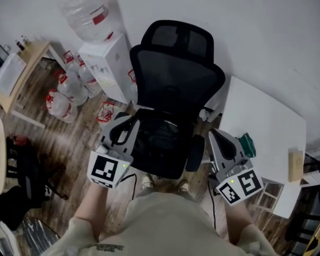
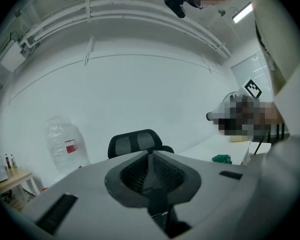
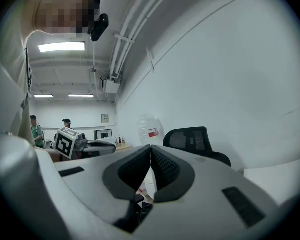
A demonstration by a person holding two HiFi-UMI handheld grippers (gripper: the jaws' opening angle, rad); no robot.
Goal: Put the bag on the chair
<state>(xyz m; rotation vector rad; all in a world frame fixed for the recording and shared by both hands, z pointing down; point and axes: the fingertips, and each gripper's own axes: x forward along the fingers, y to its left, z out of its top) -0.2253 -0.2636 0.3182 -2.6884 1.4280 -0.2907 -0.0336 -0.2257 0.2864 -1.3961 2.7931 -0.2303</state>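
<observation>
Closest to the lens, at the foot of the head view, was our own pale shirt (image 1: 165, 223). Moving left to right, a black bundle (image 1: 21, 169) sat on the wooden floor (image 1: 80, 143) at the far left, with clear water bottles (image 1: 69, 89) beyond it. Next came the left tongs (image 1: 127, 126), clenched with nothing between them. The black mesh chair (image 1: 173, 73) stood straight ahead, between the two tools. A dark rounded mass (image 1: 160, 140) lay on its seat. Black on black, we could not tell whether that was the bag or only the cushion, or whether the floor bundle was the bag instead. The right tongs (image 1: 217, 138) were likewise clenched and empty, near the armrest (image 1: 194, 154). A white worktop (image 1: 266, 116) with a small green object (image 1: 247, 143) closed the right side.

If the bag was not yet moved, we judged the step would go best by opening one pair of tongs, taking a top strap, lifting clear of the armrest and lowering the bag onto the middle of the seat.

Only the head view showed the seat and floor; both gripper views caught just the headrest (image 2: 135, 144). Only the right gripper view showed two people (image 3: 35, 131) far across the room.
</observation>
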